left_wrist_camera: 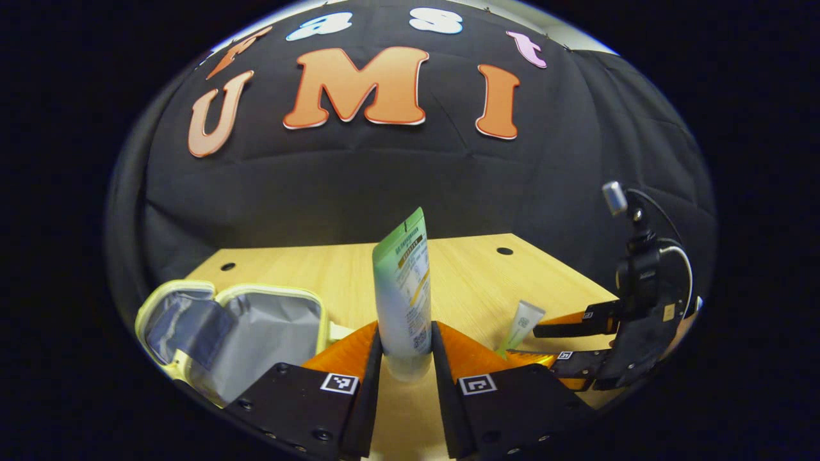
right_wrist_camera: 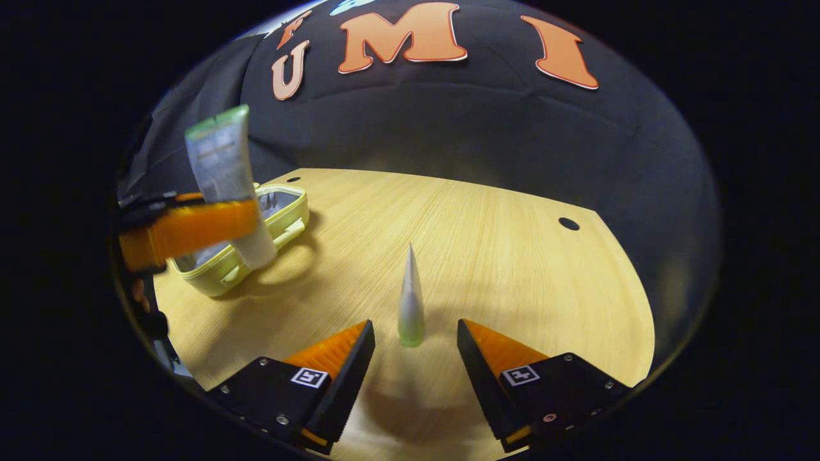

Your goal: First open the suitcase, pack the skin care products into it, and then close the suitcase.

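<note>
The left hand-held gripper (left_wrist_camera: 406,358) clamps a large tube (left_wrist_camera: 403,288) upright, the open suitcase (left_wrist_camera: 256,333) to its left; the right hand-held gripper (right_wrist_camera: 413,349), jaws wide, straddles a small tube (right_wrist_camera: 410,301) on the tabletop (right_wrist_camera: 512,256). Best lowered gently into the case.

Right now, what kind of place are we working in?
Probably a staged recording booth, not a home: a black cloth wall backs a bare wooden table with drilled holes, holding just an open suitcase, while the left gripper holds a green tube.
</note>
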`<action>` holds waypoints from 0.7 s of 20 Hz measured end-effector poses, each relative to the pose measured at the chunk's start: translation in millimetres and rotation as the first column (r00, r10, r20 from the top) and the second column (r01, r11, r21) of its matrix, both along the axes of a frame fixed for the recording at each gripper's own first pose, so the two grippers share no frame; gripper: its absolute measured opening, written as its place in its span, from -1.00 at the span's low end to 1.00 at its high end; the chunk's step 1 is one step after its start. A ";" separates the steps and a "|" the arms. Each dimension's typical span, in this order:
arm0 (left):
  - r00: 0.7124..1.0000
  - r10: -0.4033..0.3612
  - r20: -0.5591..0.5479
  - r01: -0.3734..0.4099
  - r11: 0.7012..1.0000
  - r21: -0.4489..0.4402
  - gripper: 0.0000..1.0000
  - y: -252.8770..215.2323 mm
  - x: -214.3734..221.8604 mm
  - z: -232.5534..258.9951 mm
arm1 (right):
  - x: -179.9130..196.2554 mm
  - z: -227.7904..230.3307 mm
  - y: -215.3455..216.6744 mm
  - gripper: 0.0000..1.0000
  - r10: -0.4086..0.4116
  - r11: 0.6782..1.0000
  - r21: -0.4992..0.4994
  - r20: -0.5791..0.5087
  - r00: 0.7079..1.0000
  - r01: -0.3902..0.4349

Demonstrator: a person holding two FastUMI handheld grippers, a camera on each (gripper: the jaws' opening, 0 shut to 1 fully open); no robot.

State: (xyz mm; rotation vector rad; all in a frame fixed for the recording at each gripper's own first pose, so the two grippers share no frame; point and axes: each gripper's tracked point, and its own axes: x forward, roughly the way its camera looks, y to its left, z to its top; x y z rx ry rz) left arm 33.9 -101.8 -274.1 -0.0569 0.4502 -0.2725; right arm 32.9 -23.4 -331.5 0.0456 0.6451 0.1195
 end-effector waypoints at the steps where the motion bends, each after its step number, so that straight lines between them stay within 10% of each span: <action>1: 1.000 0.013 0.006 -0.013 1.000 0.013 -0.15 12.8 -1.3 8.7 | 4.0 -1.8 1.8 0.60 -0.005 1.000 0.006 0.000 1.000 0.005; 9: 0.994 0.109 -0.017 -0.107 0.991 0.080 -0.13 105.5 -12.9 14.7 | 20.8 -11.2 6.6 -0.44 -0.089 0.995 0.044 -0.031 0.996 0.091; 14: 0.987 0.141 -0.082 -0.134 0.988 0.081 -0.15 160.3 -14.0 3.5 | 22.7 30.4 29.6 -0.36 -0.089 0.995 0.049 0.007 0.996 0.088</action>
